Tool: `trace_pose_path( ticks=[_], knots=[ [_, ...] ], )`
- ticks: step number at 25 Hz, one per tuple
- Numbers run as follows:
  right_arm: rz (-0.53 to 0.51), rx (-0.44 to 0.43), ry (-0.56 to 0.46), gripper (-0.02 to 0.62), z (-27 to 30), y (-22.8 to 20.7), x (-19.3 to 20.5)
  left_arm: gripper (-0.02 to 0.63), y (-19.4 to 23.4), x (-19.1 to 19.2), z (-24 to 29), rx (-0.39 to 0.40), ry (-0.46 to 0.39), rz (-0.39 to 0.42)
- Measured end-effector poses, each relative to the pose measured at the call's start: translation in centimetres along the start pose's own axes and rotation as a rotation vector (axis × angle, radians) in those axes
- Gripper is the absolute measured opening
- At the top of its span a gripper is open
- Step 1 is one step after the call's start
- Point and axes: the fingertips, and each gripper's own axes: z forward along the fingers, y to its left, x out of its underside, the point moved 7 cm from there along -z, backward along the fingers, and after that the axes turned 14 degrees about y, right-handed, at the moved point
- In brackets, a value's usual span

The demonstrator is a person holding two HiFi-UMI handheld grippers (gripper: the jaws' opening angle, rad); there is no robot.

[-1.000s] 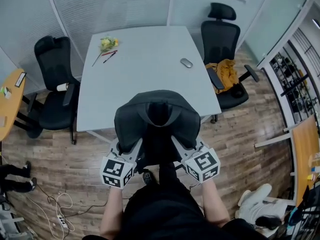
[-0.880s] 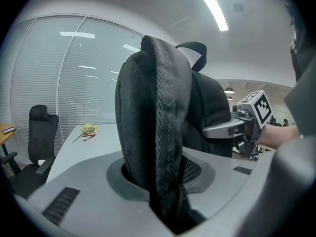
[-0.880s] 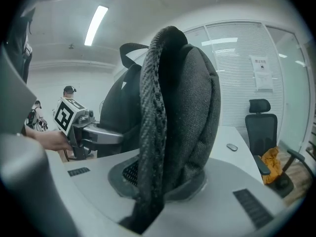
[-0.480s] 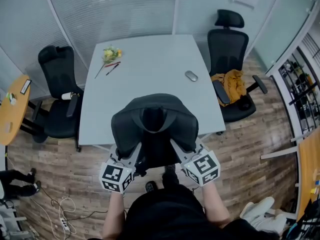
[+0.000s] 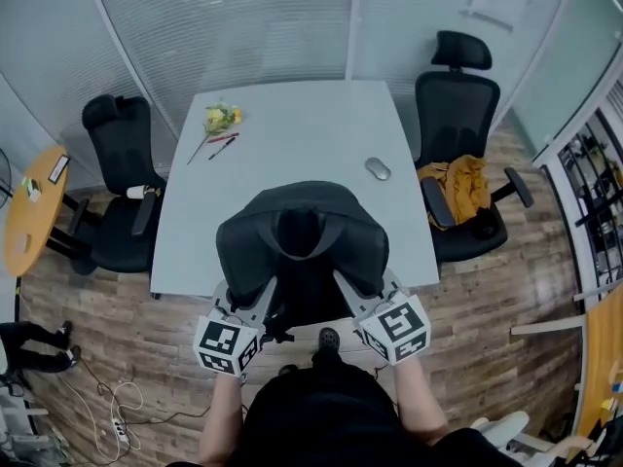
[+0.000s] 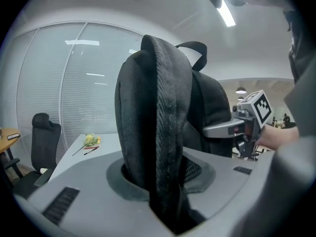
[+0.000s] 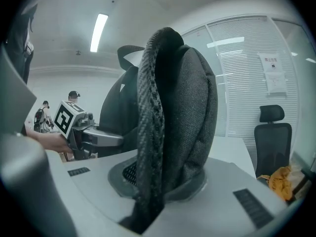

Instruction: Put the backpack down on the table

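Note:
A dark grey backpack hangs upright between my two grippers, over the near edge of the white table. My left gripper is shut on the left shoulder strap, which fills the space between its jaws. My right gripper is shut on the right shoulder strap in the same way. From the left gripper view the right gripper shows beyond the bag; from the right gripper view the left gripper shows likewise. Whether the bag's bottom touches the table is hidden.
On the table lie a grey mouse at the right and yellow flowers with pens at the far left. Black office chairs flank it, the right one holding an orange jacket. Cables lie on the floor.
Both grippers and the backpack have come forward towards the table; the bag now overlaps more of the table's near edge. Both grips are unchanged.

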Motion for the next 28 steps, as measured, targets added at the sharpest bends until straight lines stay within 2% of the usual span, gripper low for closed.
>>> trace_pose_path(
  ticks=[6,15,28],
  knots=[
    [-0.005,-0.024,-0.015,0.061,-0.5,-2.9,0.0,0.126,-1.5,-1.2,1.8,-0.024,-0.013,0.002],
    [-0.014,-0.058,-0.016,0.063,-0.1,-3.9,-0.3,0.126,-1.7,-1.5,2.1,-0.058,-0.01,-0.002],
    [0.018,-0.029,0.019,0.063,3.1,-5.5,-2.2,0.126,2.2,-2.9,5.0,-0.012,-0.003,-0.002]
  ],
)
